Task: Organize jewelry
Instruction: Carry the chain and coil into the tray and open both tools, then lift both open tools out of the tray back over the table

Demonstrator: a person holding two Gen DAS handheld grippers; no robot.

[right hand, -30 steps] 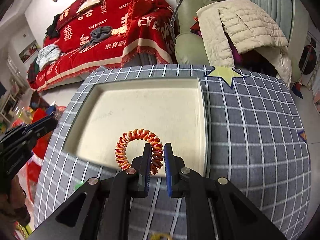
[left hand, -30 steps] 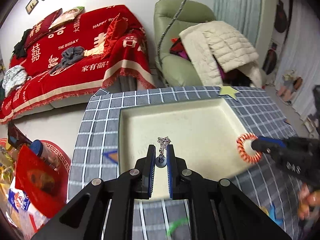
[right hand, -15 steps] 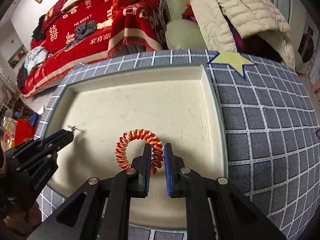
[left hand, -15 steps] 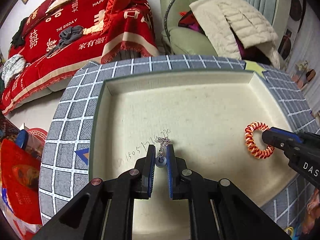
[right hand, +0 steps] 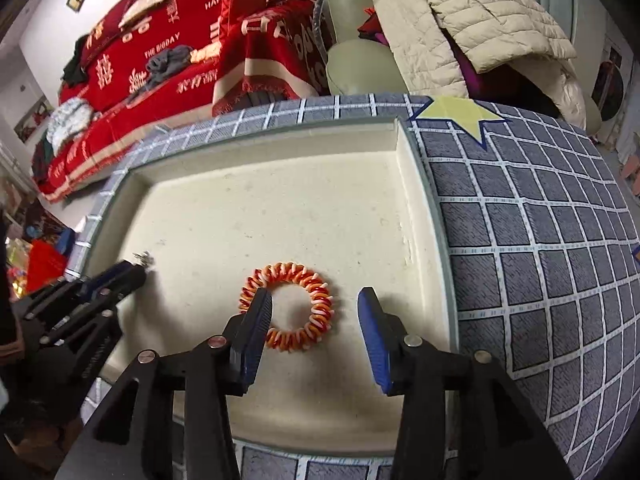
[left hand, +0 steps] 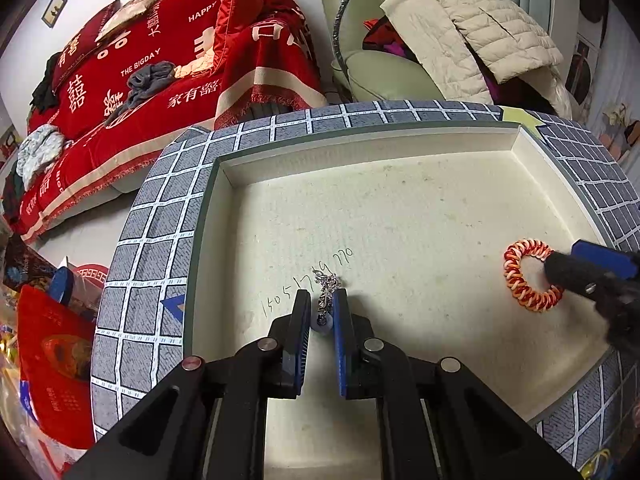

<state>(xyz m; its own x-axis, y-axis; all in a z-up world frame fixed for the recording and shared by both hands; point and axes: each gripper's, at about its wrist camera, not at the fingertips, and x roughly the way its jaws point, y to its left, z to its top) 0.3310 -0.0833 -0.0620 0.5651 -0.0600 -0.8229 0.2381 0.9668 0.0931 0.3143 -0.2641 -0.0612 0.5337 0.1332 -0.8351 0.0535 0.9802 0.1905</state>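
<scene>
A cream tray [left hand: 400,152] [right hand: 404,148] lies on the grey checked tabletop. My left gripper [left hand: 322,298] is shut on a silver chain piece with a pale bead [left hand: 325,308], low over the tray floor near some handwritten digits. In the right wrist view an orange and white spiral bracelet [right hand: 288,308] lies flat on the tray floor. My right gripper [right hand: 316,300] stands around it with its jaws opening, neither pad pressing on the coil. The bracelet [left hand: 530,276] also shows in the left wrist view at the tray's right, and the left gripper [right hand: 138,270] at the tray's left in the right wrist view.
A yellow star patch [right hand: 460,114] marks the table beyond the tray's far right corner. Behind the table stand a sofa under a red blanket [left hand: 160,68] and a green armchair with a cream quilted jacket [left hand: 480,36]. Red packets [left hand: 52,360] lie on the floor at left.
Both grippers came down over the tray. The right jaws have spread apart and let go of the bracelet, which now lies on the tray floor. The left gripper still holds the chain.
</scene>
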